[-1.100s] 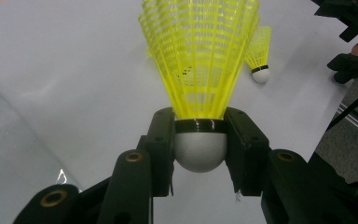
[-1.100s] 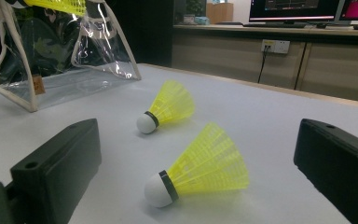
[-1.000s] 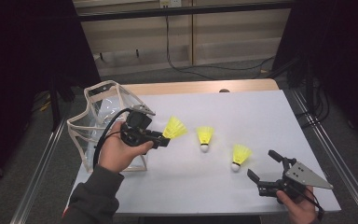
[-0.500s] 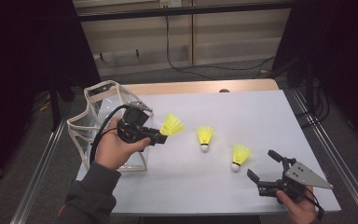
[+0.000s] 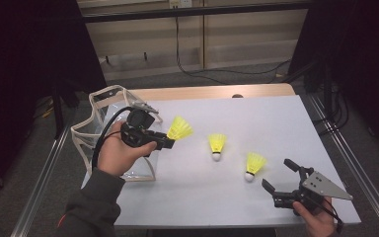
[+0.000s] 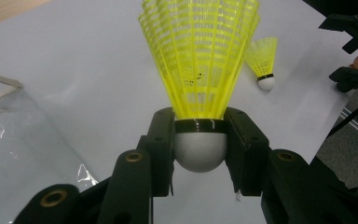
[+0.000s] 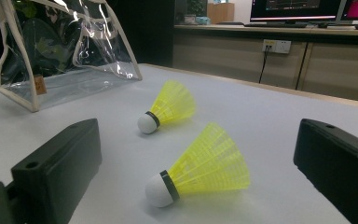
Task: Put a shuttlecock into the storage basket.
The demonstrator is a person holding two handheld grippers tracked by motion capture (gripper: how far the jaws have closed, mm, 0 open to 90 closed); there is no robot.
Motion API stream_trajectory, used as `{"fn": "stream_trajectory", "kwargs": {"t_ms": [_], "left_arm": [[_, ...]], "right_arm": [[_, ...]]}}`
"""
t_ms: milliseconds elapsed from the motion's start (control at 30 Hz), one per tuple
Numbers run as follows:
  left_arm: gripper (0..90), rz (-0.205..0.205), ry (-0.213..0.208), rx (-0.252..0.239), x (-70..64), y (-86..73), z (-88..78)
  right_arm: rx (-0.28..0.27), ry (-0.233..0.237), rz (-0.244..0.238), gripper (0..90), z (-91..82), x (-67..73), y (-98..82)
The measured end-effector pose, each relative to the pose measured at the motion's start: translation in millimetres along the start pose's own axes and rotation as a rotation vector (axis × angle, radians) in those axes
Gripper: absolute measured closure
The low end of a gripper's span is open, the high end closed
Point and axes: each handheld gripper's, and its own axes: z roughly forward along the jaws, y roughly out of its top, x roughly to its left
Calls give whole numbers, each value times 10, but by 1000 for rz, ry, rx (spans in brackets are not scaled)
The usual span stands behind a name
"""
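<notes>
Since a second ago my left hand [image 5: 114, 154] has carried the shuttlecock [image 5: 180, 129] a short way back toward the clear plastic bag [image 5: 101, 129], so the yellow skirt now sits a little nearer the bag's open mouth than it did. The grip itself has not changed: my left gripper [image 6: 199, 144] is clamped on the shuttlecock's white cork head, one black jaw on each side just below the dark band, skirt pointing forward past the jaw tips. I judge this as the carry toward the bag, with the drop not yet made.

My left forearm comes up from below, hand wrapped around the gripper body right beside the bag's rim, jaws lying roughly level and aimed away from the bag.

My right gripper [image 5: 282, 181] has kept still low at the near right, jaws spread wide with nothing between them. Just ahead of them lies a second shuttlecock [image 7: 200, 166] on its side, and beyond it a third shuttlecock [image 7: 167, 108], both on the white table [image 5: 256, 113].
</notes>
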Motion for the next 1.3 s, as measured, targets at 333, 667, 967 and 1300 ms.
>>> {"fn": "stream_trajectory", "kwargs": {"t_ms": [333, 667, 967, 1300], "left_arm": [[651, -6, -3, 11, 17, 60, -14], [651, -14, 5, 12, 40, 103, -25], [651, -14, 11, 10, 71, 136, -63], [651, -21, 14, 1, 108, 175, -124]], "right_arm": [[-2, 1, -1, 7, 1, -5, 0], [0, 2, 2, 8, -1, -5, -1], [-1, 3, 2, 8, -1, -5, 0], [-1, 2, 2, 8, 0, -4, -1]]}}
